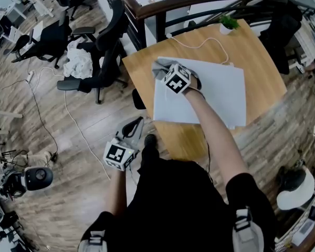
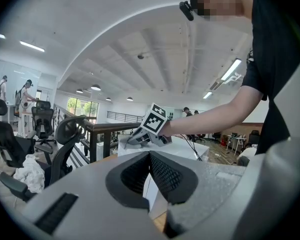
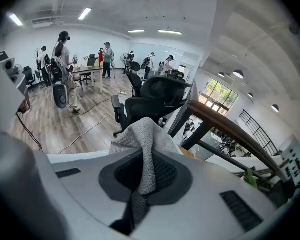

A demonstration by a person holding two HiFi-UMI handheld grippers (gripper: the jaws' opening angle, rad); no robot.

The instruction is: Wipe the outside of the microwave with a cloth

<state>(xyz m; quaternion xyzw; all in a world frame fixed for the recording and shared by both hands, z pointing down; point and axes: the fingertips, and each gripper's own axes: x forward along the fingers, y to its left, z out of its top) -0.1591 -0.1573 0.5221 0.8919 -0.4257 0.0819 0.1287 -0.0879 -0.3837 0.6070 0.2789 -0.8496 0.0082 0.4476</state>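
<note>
One microwave (image 1: 210, 88) sits on one tabletop (image 1: 262, 83). There is one cloth (image 3: 146, 134) and two pairs of tongs: left tongs (image 1: 135, 125) and right tongs (image 1: 161, 70). One potted plant (image 1: 229, 22), one white cable (image 1: 199, 45), and at least three black office chairs (image 1: 102, 56).

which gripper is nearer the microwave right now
Right. The right gripper holds the cloth on the microwave top, near its far left corner. The left gripper hangs shut and empty off the table, clear of the microwave.
</note>
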